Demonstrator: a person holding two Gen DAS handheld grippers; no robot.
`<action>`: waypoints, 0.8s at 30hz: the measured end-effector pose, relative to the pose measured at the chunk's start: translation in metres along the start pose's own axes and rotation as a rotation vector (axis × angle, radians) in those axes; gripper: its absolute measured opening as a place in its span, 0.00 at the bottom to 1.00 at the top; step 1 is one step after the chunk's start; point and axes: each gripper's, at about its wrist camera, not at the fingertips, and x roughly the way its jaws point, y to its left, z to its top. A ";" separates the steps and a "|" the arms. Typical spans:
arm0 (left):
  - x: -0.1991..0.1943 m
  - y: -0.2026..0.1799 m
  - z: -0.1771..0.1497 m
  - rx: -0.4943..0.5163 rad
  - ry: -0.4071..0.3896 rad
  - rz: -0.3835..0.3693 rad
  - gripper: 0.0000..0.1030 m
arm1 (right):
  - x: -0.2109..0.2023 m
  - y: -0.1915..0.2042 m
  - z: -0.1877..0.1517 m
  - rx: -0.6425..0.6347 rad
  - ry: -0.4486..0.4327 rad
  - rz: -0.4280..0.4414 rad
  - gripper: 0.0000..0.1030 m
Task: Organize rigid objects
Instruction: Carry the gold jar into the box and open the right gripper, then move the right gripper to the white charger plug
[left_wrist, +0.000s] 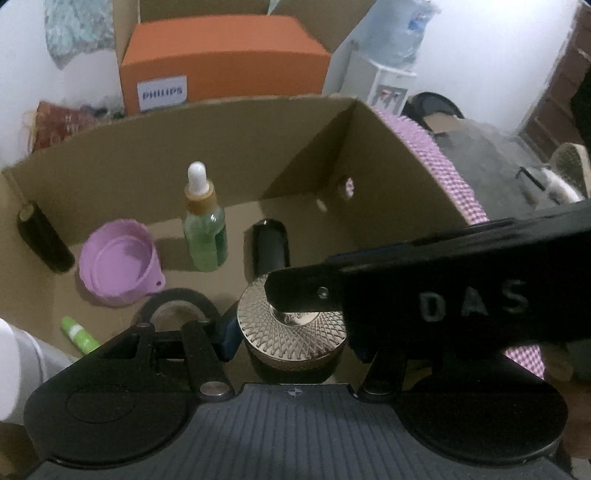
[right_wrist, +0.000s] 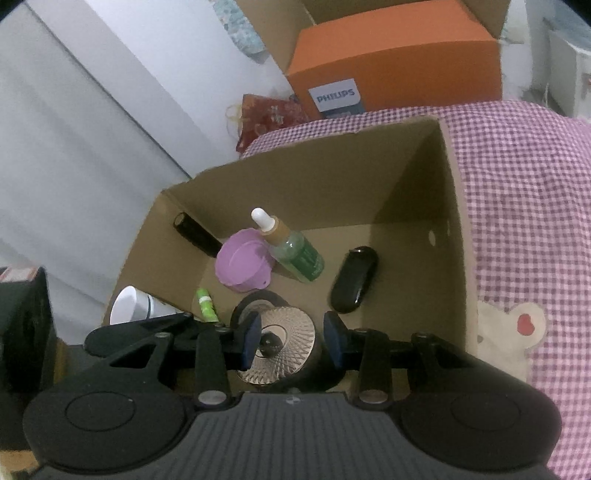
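Your left gripper (left_wrist: 291, 332) clamps the dark jar with the ribbed metallic lid (left_wrist: 291, 325) by its sides, upright over the cardboard box's (left_wrist: 221, 147) near edge, while the right gripper (right_wrist: 291, 338) straddles the lid from above, grip unclear.

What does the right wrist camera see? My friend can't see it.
A claw grips a jar with a shiny gold lid at an open cardboard box. Inside are a green dropper bottle, a purple cup and a black case.
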 end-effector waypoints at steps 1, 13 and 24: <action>0.002 0.001 0.000 -0.008 0.008 -0.002 0.56 | 0.000 0.001 0.001 -0.007 0.001 -0.003 0.39; -0.011 0.004 -0.002 -0.025 -0.028 0.005 0.65 | -0.028 0.002 -0.006 0.014 -0.093 0.043 0.40; -0.084 -0.003 -0.039 0.003 -0.195 -0.036 0.75 | -0.115 0.005 -0.070 0.091 -0.324 0.140 0.40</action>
